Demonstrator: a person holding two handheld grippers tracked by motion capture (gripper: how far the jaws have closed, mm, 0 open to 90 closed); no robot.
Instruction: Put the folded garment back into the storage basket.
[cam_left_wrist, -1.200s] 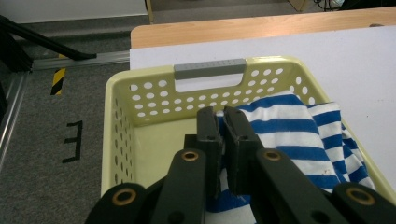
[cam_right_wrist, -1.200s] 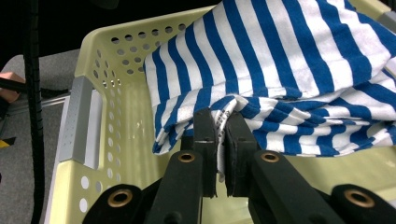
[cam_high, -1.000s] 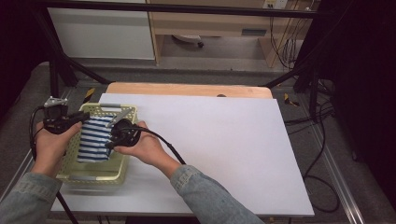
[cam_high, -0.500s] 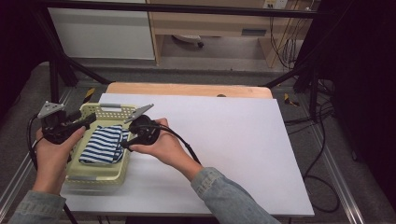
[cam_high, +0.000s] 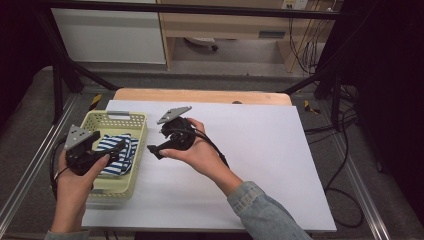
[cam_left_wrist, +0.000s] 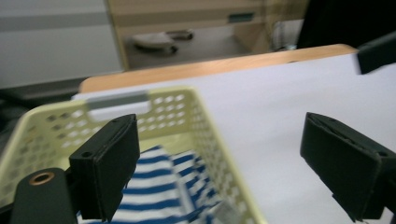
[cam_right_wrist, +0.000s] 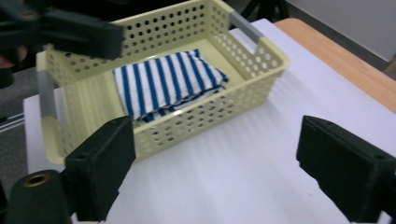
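- High view: the striped cloth (cam_high: 116, 152) already lies folded inside the yellow basket (cam_high: 134, 150), which sits at the left edge of the counter (cam_high: 250, 165), toward its near-left corner. As far as the pictures show, the placing itself looks done.
- Your left gripper (cam_high: 116, 147) hangs over the basket's left side, above the cloth. In the left gripper view its jaws stand wide apart with nothing between them; the cloth (cam_left_wrist: 159, 186) shows below the left jaw and the basket's far wall (cam_left_wrist: 154, 114) beyond it.
- Your right gripper (cam_high: 154, 149) is out over the bare white counter, just beside the basket's right wall and not touching it. In the right gripper view its jaws are likewise wide and empty, pointing back at the basket (cam_right_wrist: 243, 70) with the cloth (cam_right_wrist: 163, 81) resting flat on the floor of it.
- The cloth looks settled: it lies against the basket's floor, its stripes neat, with one folded edge slightly loose at the side nearer your right gripper. Nothing hangs over the rim.
- What is left, by my judgement, is little: lift your left gripper clear of the basket without catching the cloth or the rim, and bring both hands to rest. If a tidier fold is wanted, that loose edge is the only part that needs a touch.
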